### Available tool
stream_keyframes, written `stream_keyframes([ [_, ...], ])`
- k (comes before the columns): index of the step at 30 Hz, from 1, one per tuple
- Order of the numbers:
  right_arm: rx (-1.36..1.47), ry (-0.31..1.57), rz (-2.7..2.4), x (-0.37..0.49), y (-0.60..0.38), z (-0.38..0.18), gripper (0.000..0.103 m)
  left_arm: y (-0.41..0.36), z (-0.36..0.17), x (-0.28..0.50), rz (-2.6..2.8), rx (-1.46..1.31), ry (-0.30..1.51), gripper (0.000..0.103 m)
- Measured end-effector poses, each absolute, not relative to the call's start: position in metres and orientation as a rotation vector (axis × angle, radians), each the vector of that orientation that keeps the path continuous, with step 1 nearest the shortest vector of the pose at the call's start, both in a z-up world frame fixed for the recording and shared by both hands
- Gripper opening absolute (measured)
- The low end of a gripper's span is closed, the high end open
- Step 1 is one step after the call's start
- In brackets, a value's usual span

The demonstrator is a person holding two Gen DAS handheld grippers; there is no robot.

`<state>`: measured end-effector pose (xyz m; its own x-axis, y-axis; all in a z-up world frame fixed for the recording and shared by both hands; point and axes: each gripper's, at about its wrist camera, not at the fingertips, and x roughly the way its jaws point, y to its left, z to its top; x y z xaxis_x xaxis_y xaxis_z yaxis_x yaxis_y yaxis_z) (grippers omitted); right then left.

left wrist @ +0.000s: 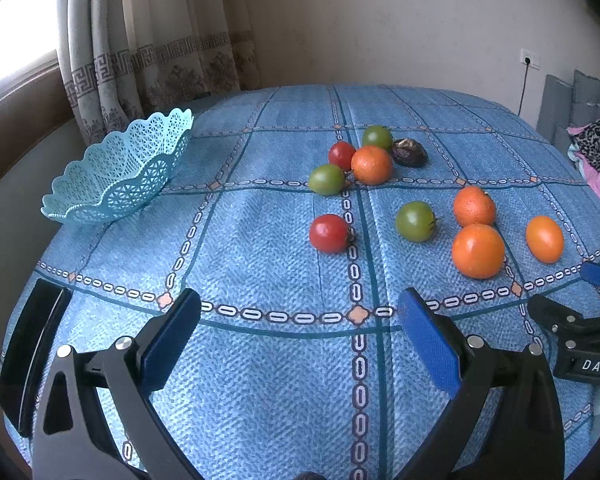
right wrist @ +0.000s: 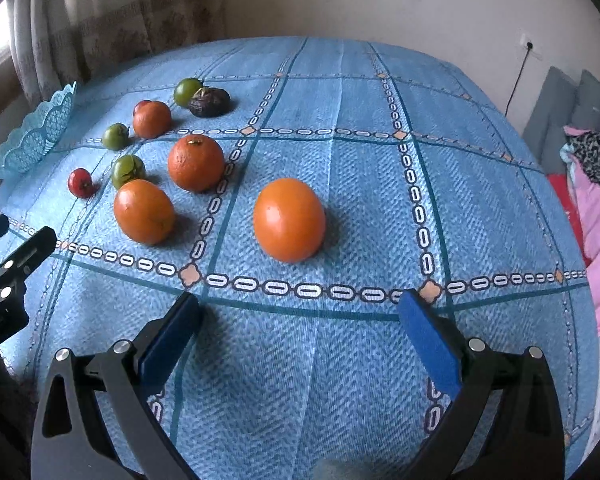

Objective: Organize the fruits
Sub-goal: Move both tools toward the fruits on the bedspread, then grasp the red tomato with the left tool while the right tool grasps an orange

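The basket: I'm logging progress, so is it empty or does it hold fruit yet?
Empty, as far as shows. The basket has nothing inside in the left wrist view; all the fruit, like the nearest orange, lies on the tablecloth.

Table (left wrist: 260, 360) under blue checked cloth. Far left edge: empty turquoise lattice basket (left wrist: 116, 172). Loose on cloth, right of centre: four oranges (left wrist: 478, 251), three green tomatoes (left wrist: 415, 221), two red tomatoes (left wrist: 330, 233), one dark shrivelled fruit (left wrist: 409, 152). Far cluster touching; nearer pieces apart.

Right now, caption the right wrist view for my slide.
Open right tongs face an orange on the blue tablecloth, basket far left.
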<state>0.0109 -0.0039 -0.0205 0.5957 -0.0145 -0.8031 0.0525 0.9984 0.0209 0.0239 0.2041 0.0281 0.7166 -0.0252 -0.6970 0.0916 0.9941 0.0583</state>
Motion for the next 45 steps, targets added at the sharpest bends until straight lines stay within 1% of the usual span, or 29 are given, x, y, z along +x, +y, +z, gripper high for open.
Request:
stream_keyframes([
  [4,0.034,0.939,-0.027,0.012,-0.004,-0.02,0.098,0.205,0.024,0.029,-0.085,0.081,0.803,0.1],
  [12,0.021,0.934,-0.011,0.008,-0.003,-0.018,0.098,0.207,0.023,0.032,-0.096,0.072,0.803,0.1],
  [17,0.056,0.896,0.002,0.003,-0.01,-0.01,0.098,0.224,0.025,0.04,-0.133,-0.01,0.831,0.1],
  [21,0.077,0.856,0.002,0.002,-0.014,-0.001,0.098,0.23,0.029,0.045,-0.125,-0.002,0.815,0.1],
  [24,0.072,0.835,0.003,0.003,-0.014,0.003,0.097,0.232,0.032,0.052,-0.116,0.01,0.818,0.1],
  [27,0.071,0.821,0.013,0.004,-0.014,0.006,0.093,0.231,0.035,0.06,-0.126,0.014,0.827,0.1],
  [29,0.068,0.816,0.022,0.006,-0.015,0.008,0.086,0.225,0.035,0.066,-0.138,0.036,0.829,0.097],
  [30,0.068,0.817,0.025,0.007,-0.015,0.008,0.086,0.223,0.034,0.067,-0.146,0.042,0.833,0.092],
  [33,0.068,0.817,0.029,0.012,-0.016,0.008,0.082,0.211,0.028,0.075,-0.186,0.063,0.862,0.086],
  [34,0.067,0.819,0.03,0.014,-0.017,0.008,0.077,0.21,0.025,0.079,-0.19,0.068,0.87,0.083],
  [36,0.073,0.828,0.035,0.019,-0.019,0.006,0.076,0.209,0.021,0.084,-0.199,0.064,0.887,0.08],
  [38,0.076,0.832,0.038,0.022,-0.018,0.005,0.073,0.208,0.017,0.087,-0.211,0.047,0.903,0.075],
  [40,0.073,0.837,0.045,0.027,-0.016,0.004,0.073,0.208,0.016,0.091,-0.22,0.034,0.911,0.067],
  [42,0.065,0.839,0.048,0.032,-0.012,0.002,0.072,0.207,0.016,0.093,-0.214,0.033,0.909,0.062],
  [43,0.063,0.844,0.049,0.036,-0.011,0.001,0.068,0.207,0.016,0.095,-0.212,0.03,0.91,0.057],
  [44,0.064,0.848,0.049,0.037,-0.01,-0.001,0.062,0.206,0.016,0.096,-0.21,0.028,0.911,0.056],
  [45,0.067,0.86,0.054,0.04,-0.01,-0.003,0.06,0.206,0.016,0.098,-0.21,0.026,0.909,0.054],
])
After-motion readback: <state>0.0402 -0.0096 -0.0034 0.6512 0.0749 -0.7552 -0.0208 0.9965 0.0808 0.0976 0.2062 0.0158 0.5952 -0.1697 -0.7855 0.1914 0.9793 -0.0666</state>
